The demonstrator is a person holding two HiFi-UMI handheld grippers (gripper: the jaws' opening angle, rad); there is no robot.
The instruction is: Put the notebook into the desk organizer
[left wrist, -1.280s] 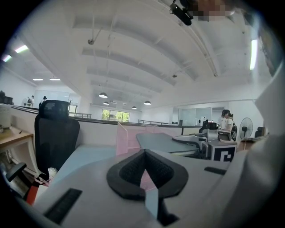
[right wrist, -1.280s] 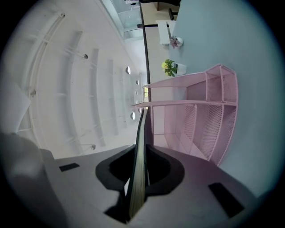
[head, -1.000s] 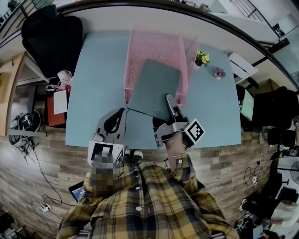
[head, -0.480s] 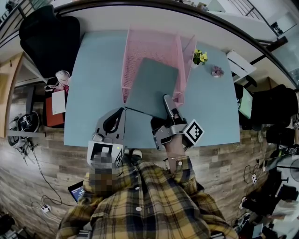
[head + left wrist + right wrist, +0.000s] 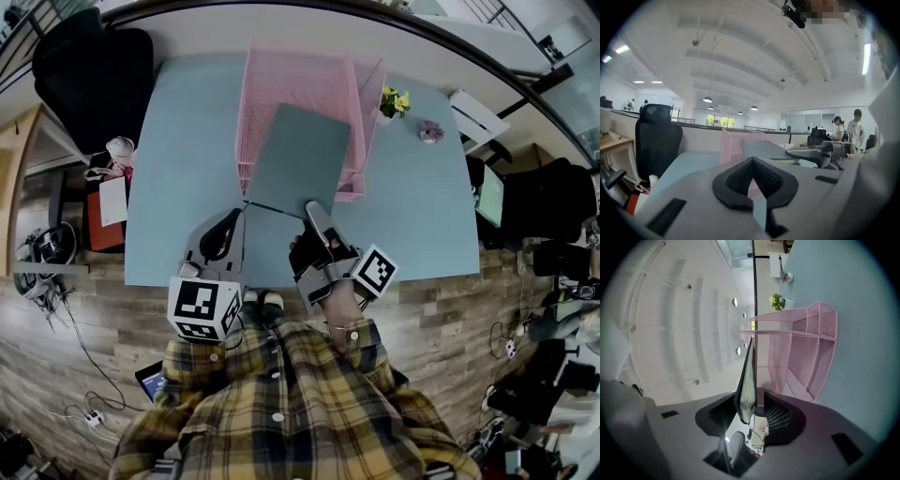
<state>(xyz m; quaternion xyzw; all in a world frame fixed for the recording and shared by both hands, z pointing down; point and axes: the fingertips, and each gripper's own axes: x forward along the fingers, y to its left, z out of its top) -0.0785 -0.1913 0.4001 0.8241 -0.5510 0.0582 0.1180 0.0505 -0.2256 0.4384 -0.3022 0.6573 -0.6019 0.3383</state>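
Observation:
The grey-green notebook (image 5: 300, 159) lies slanted, its far part inside the pink mesh desk organizer (image 5: 291, 80) and its near edge on the table. My right gripper (image 5: 312, 217) is at that near edge. In the right gripper view the notebook (image 5: 747, 380) shows edge-on between the jaws with a gap on each side, and the jaws are opening; the organizer (image 5: 806, 348) stands beyond. My left gripper (image 5: 240, 217) rests on the table with its tips by the notebook's near left corner, shut and holding nothing. The left gripper view shows the notebook (image 5: 761, 148) and organizer (image 5: 731, 145) ahead.
The pale blue table (image 5: 187, 141) carries a small potted plant (image 5: 389, 101) and a small purple object (image 5: 430, 131) right of the organizer. A black chair (image 5: 89, 70) stands off the table's far left corner. People (image 5: 857, 129) stand far off in the room.
My right gripper has drawn back toward me to the notebook's near edge and its jaws have parted from the notebook. The notebook stays leaning in the organizer. The left gripper has barely moved.

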